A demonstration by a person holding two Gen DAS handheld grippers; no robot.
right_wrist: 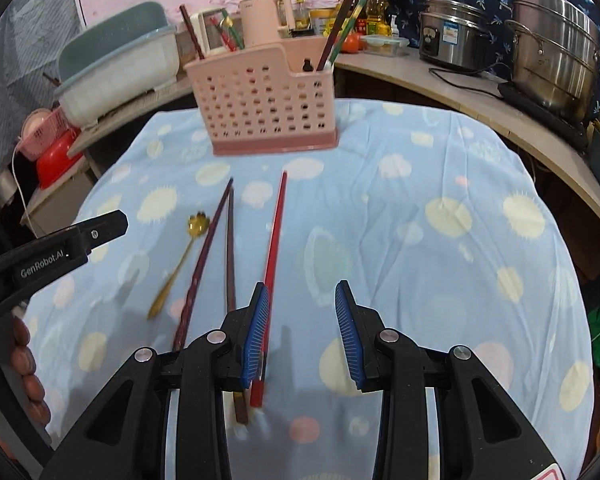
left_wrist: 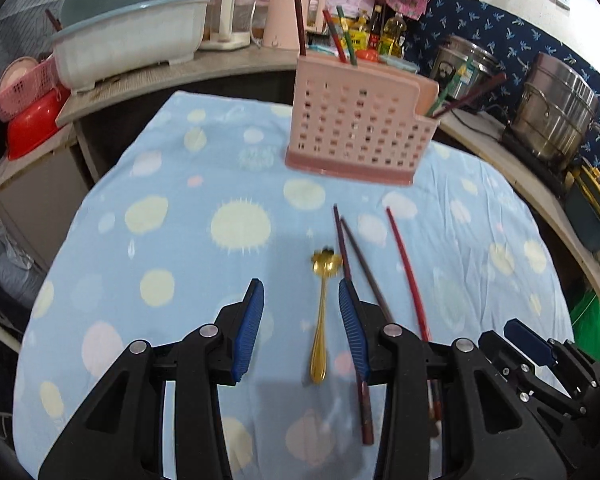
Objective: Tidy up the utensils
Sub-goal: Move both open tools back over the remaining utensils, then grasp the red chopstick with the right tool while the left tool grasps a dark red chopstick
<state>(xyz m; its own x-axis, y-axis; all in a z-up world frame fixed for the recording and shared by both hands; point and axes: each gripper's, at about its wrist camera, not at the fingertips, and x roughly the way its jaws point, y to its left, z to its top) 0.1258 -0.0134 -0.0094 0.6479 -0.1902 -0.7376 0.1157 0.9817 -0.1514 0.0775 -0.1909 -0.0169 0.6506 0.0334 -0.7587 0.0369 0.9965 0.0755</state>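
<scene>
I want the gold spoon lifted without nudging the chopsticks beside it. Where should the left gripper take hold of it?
Grip the gold spoon mid-handle, from above, fingers either side. It lies flat along the left gripper line; a dark chopstick crowds its bowl end, so stay on the thin stem.

Chopstick ends (left_wrist: 366, 420) vanish beneath the left gripper's fingers (left_wrist: 352, 328); caddy (left_wrist: 356, 128) contents blurred (count unclear).

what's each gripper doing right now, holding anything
left gripper: open, empty, gold spoon on the cloth between its fingers
right gripper: open, empty, beside the red chopstick
</scene>
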